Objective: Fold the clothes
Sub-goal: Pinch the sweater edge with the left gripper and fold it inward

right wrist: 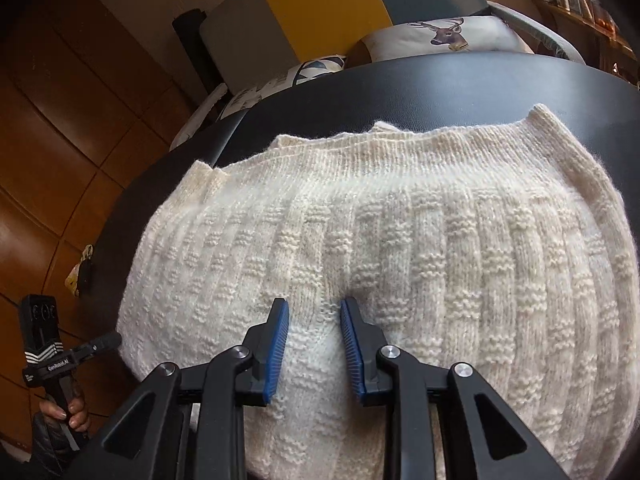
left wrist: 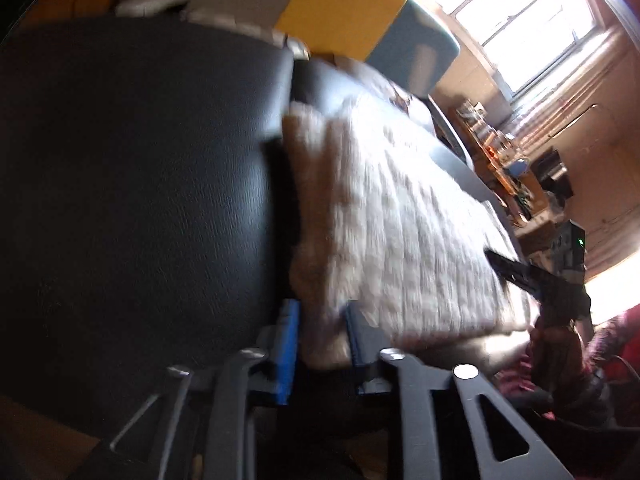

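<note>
A cream cable-knit sweater (right wrist: 400, 240) lies folded on a black leather surface (right wrist: 440, 88), ribbed hem at the far side. My right gripper (right wrist: 314, 352) sits over its near middle, blue pads (right wrist: 276, 352) pinching a puckered ridge of knit. In the blurred, tilted left wrist view the sweater (left wrist: 400, 220) runs along the black leather surface (left wrist: 140, 180), and my left gripper (left wrist: 320, 344) holds its near edge between narrow-set pads. The left gripper (right wrist: 60, 352), held by a hand (right wrist: 68, 408), reaches the sweater's left edge. The right gripper (left wrist: 516, 272) shows at the far side.
Deer-print pillow (right wrist: 448, 34) and yellow and grey cushions (left wrist: 340, 4) lie beyond the leather surface. A bright window (left wrist: 520, 12) and a cluttered shelf (left wrist: 500, 160) stand behind. Wooden floor (right wrist: 60, 140) is on the left. Red fabric (left wrist: 600, 340) lies near the right gripper.
</note>
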A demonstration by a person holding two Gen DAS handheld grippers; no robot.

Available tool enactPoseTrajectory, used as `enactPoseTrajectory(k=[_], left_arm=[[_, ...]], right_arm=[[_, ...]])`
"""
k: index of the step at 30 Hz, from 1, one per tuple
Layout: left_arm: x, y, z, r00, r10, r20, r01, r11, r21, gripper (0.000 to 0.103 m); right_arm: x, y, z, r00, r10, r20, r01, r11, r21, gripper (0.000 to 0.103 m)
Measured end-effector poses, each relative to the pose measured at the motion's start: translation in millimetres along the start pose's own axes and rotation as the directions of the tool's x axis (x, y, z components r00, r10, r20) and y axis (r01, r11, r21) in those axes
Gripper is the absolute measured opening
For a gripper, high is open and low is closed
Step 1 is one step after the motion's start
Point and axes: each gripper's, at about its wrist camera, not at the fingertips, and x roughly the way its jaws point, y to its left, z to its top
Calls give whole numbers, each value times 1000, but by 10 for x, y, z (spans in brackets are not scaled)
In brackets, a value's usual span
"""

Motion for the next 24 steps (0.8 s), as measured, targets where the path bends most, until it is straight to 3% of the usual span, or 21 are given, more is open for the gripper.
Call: enactPoseTrajectory(k=[1,4,6,12,17,19,23,24], left_arm=[[-23,-34,70,999,30,25,-30,999,11,57],[42,-109,299,993,105,48,-107,994,38,61],[154,-149,438,993,114,30,-115,992,46,62],[586,-200,789,998,30,-52,-28,999,39,65],[861,-222,935,995,2,-102,2,999,39,66],[953,-217,961,993,-18,-117,21,999,32,72],[1025,-236,951,995,-43,-85,45,999,20,73],[1039,-263,952,996,-43,-80,46,999,26,68]], right_arm=[[-4,2,-2,1000,-2,2,2,1000,-5,27],[-14,-11,-13,1000,3,11,-3,1000,-11,28],[-19,-28,-25,1000,11,17,-11,1000,-6,28],[-26,-35,-37,999,22,30,-21,999,-32,28],[-31,-63,-41,999,41,33,-40,999,-34,28],[-37,-59,-35,999,38,27,-37,999,-33,28],[-205,67,39,998,-40,58,44,995,-85,27],[-271,84,58,994,-81,79,89,991,-104,27]])
